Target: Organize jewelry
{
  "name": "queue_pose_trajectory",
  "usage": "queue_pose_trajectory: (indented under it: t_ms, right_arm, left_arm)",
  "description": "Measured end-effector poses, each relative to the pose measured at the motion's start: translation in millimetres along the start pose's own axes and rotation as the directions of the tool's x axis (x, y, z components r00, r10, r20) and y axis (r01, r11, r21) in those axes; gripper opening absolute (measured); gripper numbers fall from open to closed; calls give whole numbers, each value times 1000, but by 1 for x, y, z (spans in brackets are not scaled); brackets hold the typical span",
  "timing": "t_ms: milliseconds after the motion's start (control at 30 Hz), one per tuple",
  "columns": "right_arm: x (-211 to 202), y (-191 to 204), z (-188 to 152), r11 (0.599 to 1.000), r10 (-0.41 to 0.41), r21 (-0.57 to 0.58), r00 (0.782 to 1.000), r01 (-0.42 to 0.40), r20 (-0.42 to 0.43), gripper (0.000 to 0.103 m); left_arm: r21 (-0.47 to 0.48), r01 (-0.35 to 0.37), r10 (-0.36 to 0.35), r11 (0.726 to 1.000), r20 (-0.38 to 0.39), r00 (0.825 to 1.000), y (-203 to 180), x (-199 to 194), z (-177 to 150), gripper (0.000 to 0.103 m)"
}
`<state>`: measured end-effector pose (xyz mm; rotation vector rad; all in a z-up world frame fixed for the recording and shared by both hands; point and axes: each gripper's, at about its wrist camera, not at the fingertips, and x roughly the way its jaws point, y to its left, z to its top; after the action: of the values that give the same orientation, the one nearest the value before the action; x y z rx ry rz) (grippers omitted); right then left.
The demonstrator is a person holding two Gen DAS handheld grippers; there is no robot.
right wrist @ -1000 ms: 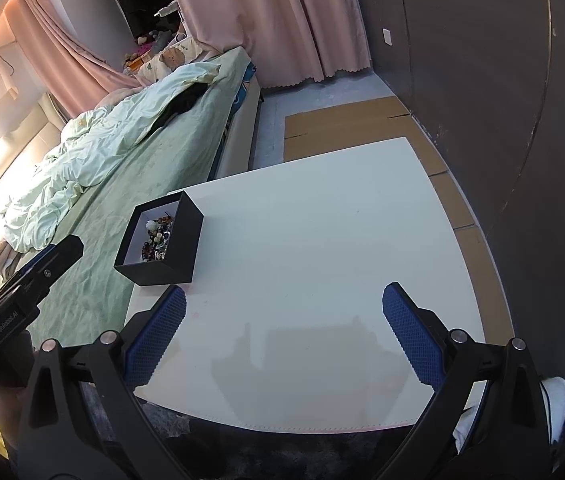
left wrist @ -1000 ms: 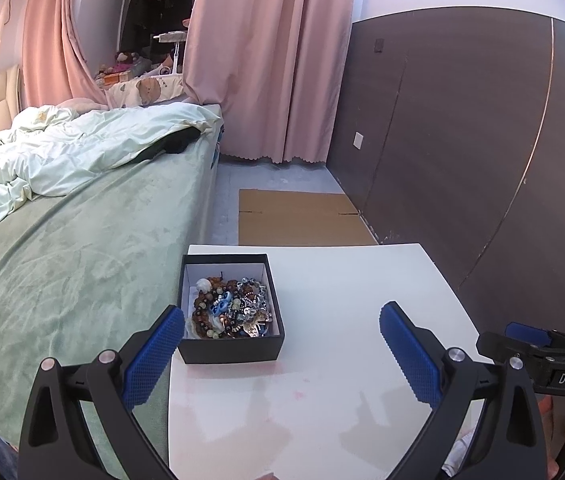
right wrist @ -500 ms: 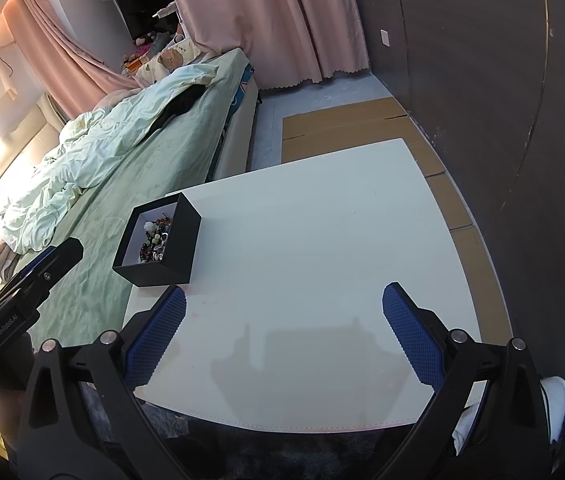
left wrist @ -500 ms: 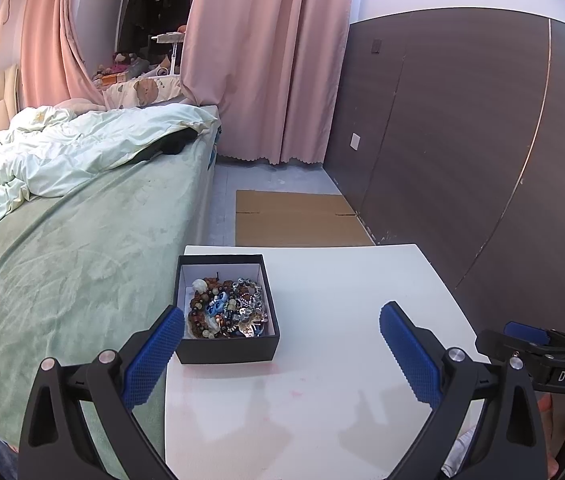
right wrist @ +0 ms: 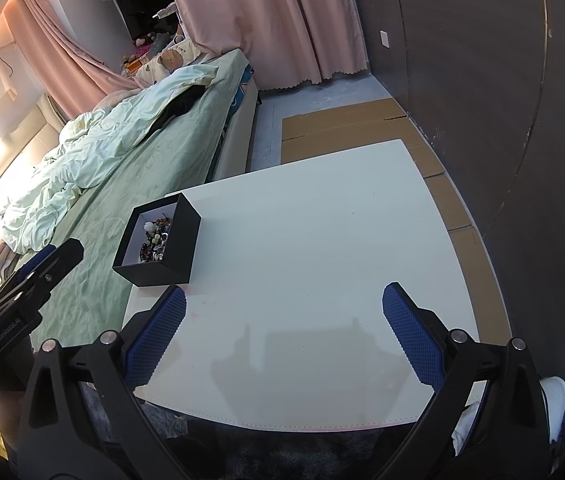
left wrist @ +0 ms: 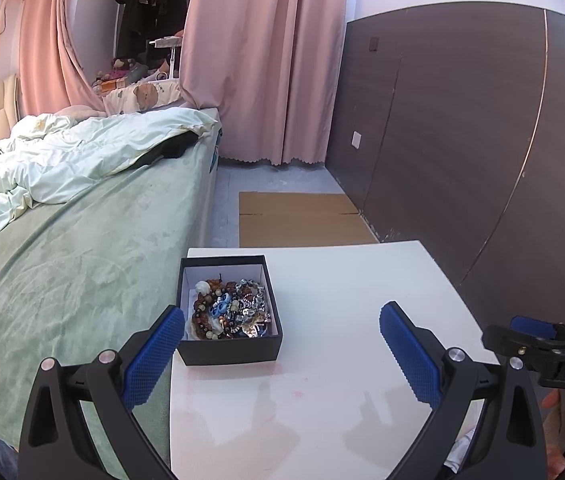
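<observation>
Your jewelry (left wrist: 231, 313) lies heaped in the black box (left wrist: 229, 347) at the surface's (right wrist: 322, 264) left edge, either unsorted or gathered. Both hand-held grippers, left (left wrist: 280, 354) and right (right wrist: 283, 338), gape wide, holding nothing.

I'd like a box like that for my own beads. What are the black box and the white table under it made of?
The square black open-topped box looks like matte rigid cardboard: thin straight walls, a white paper-like lining, no shine. The white table seems to have a smooth, faintly glossy top, perhaps laminate or a leather-like cover, since what may be stitching runs along its near edge.
</observation>
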<state>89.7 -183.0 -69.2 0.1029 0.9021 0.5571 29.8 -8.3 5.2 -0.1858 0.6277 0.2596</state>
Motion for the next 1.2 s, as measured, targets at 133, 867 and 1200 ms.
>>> queue_pose_trajectory:
  t_ms: [133, 867, 1200]
  right_arm:
    - [-1, 0, 2, 1000, -6, -6, 1000, 6, 8, 98]
    - [34, 37, 10, 999, 4, -44, 1000, -4, 15, 98]
    - [104, 93, 19, 989, 106, -95, 993, -109, -45, 97]
  left_arm:
    - [2, -10, 10, 1000, -16, 1000, -1, 8, 0, 95]
    - [-127, -44, 44, 991, 3, 999, 47, 17, 23, 95]
    - [-222, -67, 75, 973, 26, 997, 82, 22, 37, 95]
